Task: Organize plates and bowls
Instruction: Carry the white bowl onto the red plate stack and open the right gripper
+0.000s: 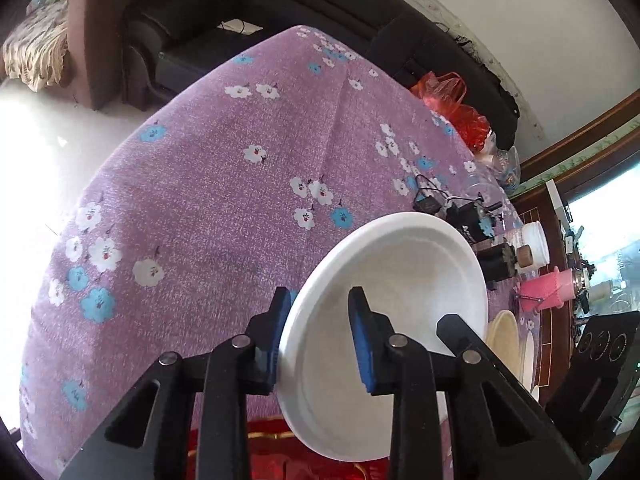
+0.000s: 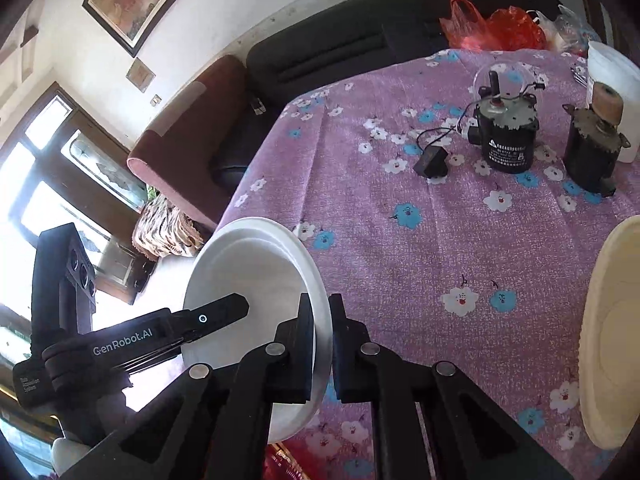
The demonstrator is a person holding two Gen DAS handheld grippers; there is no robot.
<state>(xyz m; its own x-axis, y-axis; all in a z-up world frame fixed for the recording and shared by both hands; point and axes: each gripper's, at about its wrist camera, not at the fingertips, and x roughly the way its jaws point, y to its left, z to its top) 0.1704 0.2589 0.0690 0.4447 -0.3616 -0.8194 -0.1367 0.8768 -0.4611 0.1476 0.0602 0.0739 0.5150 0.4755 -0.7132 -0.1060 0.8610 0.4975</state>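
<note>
A white bowl (image 1: 400,280) is held tilted above the purple flowered tablecloth (image 1: 208,168). My left gripper (image 1: 320,320) straddles its near rim with a visible gap at the inner pad, one blue pad outside and one inside. In the right wrist view the same white bowl (image 2: 256,264) is clamped at its right rim by my right gripper (image 2: 322,320), whose pads press both sides. The left gripper's finger (image 2: 216,314) reaches into the bowl from the left. A cream plate (image 2: 612,332) stands at the right edge; it also shows in the left wrist view (image 1: 505,332).
Two black motors (image 2: 506,136) (image 2: 592,152), a small black adapter (image 2: 431,164), a white jar (image 2: 612,68) and red plastic bags (image 2: 496,26) sit at the far side of the table. A pink cup (image 1: 548,289) stands at the right. A dark sofa (image 2: 352,44) lies behind.
</note>
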